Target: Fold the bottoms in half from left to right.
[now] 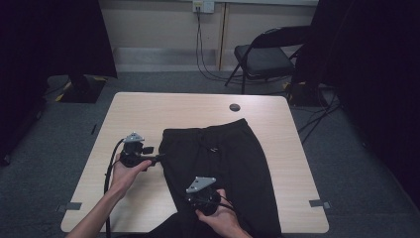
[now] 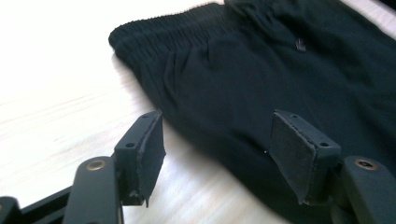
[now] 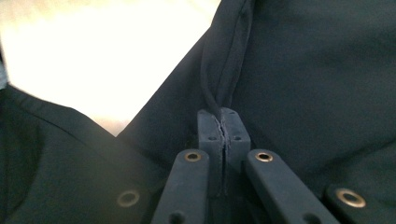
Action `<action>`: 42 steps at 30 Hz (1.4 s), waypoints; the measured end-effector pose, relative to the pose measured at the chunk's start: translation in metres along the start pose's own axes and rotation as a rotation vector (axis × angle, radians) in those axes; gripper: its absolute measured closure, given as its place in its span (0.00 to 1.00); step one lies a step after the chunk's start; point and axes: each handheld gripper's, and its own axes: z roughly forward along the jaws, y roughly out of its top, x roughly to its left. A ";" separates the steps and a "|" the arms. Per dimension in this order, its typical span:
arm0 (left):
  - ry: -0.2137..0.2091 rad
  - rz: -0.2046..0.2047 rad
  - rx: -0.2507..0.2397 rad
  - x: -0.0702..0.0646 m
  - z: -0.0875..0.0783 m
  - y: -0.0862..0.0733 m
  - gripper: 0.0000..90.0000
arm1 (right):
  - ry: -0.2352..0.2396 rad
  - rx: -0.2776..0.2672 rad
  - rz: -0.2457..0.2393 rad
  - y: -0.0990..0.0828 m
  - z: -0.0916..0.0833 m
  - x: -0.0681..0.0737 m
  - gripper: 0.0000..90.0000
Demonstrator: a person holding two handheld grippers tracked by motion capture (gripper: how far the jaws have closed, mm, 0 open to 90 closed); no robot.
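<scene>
- The black trousers (image 1: pixel 220 163) lay flat on the light wooden table (image 1: pixel 148 111), waistband toward the far edge, legs running back to my side and over the near edge.
- My left gripper (image 1: pixel 157 158) sat at the garment's left edge, just below the waistband, its jaws pointing level across the table toward the cloth.
- In the left gripper view, my two pads (image 2: pixel 152 147) stood wide apart and released; the trousers' (image 2: pixel 243 79) edge lay between and beyond them, with neither pad pressing it.
- My right gripper (image 1: pixel 202 194) was lower on the trousers, near the table's front edge, held from below by my right hand (image 1: pixel 223 215).
- In the right gripper view, its jaws were clenched tight, pinching a raised fold of the black fabric (image 3: pixel 224 70) that ran up from the pads.
</scene>
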 end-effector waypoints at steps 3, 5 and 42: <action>0.020 -0.039 -0.032 0.004 0.012 0.002 0.35 | 0.012 -0.001 -0.020 -0.003 -0.002 0.006 0.99; 0.053 -0.010 0.018 0.005 0.021 0.000 0.36 | 0.012 -0.003 -0.019 -0.004 -0.003 0.007 0.99; 0.024 -0.044 -0.074 0.013 0.020 0.013 0.99 | 0.076 -0.131 0.001 0.026 -0.023 0.013 0.99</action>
